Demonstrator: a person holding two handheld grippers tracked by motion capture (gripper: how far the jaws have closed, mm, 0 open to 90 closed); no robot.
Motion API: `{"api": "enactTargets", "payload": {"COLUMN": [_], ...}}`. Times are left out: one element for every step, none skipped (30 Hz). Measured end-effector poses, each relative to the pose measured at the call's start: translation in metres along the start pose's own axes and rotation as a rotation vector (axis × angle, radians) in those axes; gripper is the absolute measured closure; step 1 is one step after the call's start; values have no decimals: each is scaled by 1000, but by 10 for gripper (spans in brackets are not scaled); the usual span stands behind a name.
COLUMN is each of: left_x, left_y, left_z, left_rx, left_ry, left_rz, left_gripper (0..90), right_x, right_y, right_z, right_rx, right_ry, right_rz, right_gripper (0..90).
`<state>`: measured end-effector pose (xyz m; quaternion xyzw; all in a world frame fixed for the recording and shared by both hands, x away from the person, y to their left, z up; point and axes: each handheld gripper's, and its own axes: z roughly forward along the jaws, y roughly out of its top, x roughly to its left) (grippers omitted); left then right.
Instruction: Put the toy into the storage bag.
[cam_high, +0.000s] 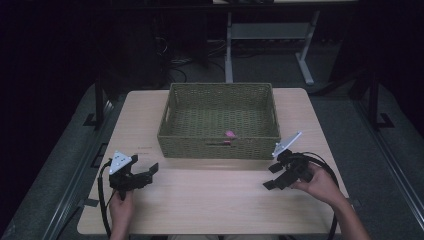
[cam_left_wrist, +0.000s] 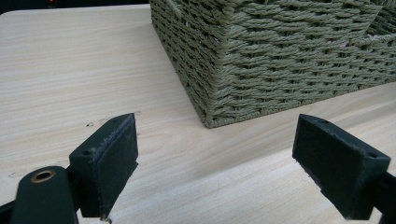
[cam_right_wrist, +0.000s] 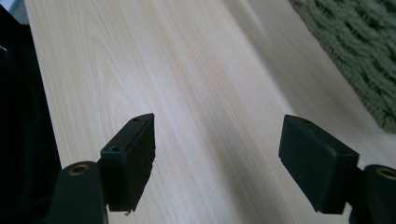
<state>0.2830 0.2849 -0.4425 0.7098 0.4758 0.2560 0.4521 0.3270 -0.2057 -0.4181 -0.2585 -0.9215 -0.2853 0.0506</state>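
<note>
Green woven basket (cam_high: 218, 121) sits on the pale bench (cam_high: 210, 200) just ahead of both empty, wide-apart pairs of jaws, left gripper (cam_high: 146, 174) near its corner, right gripper (cam_high: 273, 176) beside its front wall.

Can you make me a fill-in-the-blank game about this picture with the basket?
1. The woven basket is the colour ____.
2. The small thing inside the basket is ____.
3. The left gripper and the right gripper both have their jaws ____.
4. The basket sits on a wooden ____.

Missing words: green; pink; open; table.
</note>
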Motion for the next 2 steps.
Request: {"api": "enactTargets", "payload": {"left_x": [0, 0], "left_y": [0, 0], "left_z": [0, 0], "left_rx": [0, -2], "left_ry": [1, 3], "left_rz": [2, 0], "left_gripper": [136, 137], "right_x": [2, 5], "right_y": [0, -1], "right_z": [0, 0], "right_rx": [0, -7], "right_ry": [-1, -5], "right_rz": [-1, -12], "right_gripper": [264, 265]}}
